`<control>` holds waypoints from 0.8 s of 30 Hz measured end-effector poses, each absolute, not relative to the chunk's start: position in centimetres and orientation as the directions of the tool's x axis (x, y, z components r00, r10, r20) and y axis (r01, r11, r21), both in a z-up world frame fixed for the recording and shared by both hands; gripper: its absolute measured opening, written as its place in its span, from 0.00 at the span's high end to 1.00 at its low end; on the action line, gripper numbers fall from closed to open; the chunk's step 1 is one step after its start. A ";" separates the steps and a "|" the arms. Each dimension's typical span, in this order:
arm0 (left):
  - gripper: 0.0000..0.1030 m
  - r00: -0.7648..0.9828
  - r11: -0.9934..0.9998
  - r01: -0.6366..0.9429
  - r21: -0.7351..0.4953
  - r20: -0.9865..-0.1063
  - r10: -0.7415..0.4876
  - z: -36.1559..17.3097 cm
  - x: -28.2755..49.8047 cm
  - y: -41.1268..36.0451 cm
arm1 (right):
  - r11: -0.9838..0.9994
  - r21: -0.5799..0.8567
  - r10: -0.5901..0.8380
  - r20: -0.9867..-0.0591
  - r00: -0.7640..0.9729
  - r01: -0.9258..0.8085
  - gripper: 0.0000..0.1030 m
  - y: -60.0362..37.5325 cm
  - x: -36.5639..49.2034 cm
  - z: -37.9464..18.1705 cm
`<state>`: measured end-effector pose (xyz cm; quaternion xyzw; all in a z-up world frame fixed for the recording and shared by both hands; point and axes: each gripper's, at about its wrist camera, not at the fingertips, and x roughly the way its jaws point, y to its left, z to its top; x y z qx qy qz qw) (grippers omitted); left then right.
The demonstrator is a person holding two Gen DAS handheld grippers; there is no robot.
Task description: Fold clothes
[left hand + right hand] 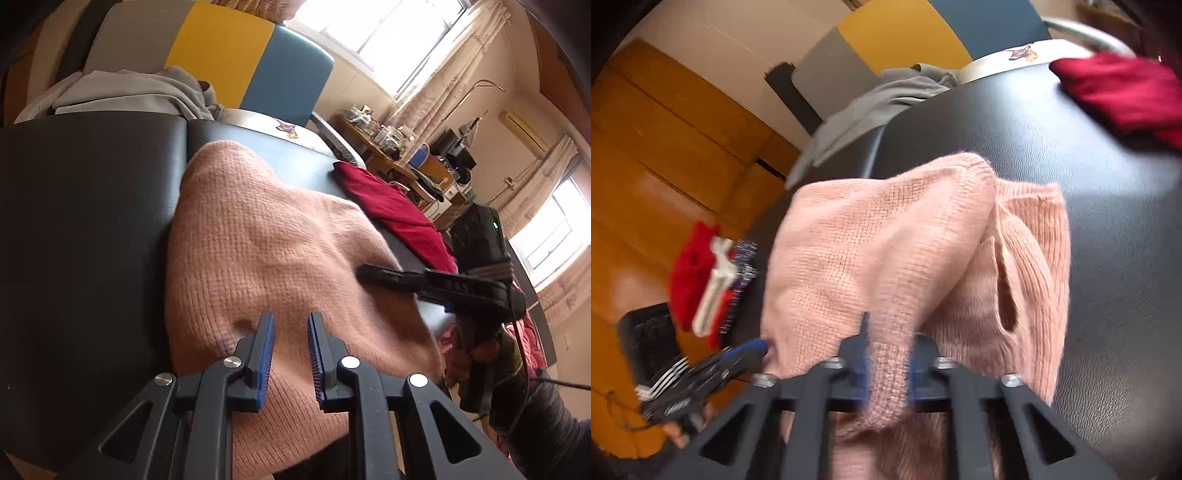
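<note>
Left tongs (290, 325) hover with a clear gap between their blue-padded fingers and nothing in it, poised just above the near part of the pink sweater (266, 251), and over to their right the right tongs (886, 347) are pinched onto a bunched ridge of that same knit, a fold of it running up between the fingers. That sweater lies heaped on the black table (85, 229), partly doubled over itself, its near edge spilling off the table's side beneath both tools, and a ribbed opening, cuff or neck I cannot tell, gapes just right of the right tongs. It looks soft, thick and light, a loose fuzzy knit that will sag and stretch instead of keeping a crease, and it should grip well on those ridged pads. Best purchase, by my reckoning, is a firm edge such as the ribbing or a seam, since a pinch mid-panel only drags up a peak. Beyond the right tongs, far right, a red garment (1126, 96) sits well apart, with a grey garment (871, 107) far ahead.
</note>
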<state>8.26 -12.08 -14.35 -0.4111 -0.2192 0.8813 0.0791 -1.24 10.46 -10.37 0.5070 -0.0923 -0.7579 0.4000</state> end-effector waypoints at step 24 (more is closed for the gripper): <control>0.79 -0.695 -0.952 -0.027 -0.304 -0.679 0.237 -9.7 1.3 -12.6 | -0.780 0.461 -0.622 -0.650 -0.437 0.424 0.61 19.7 -2.6 -12.2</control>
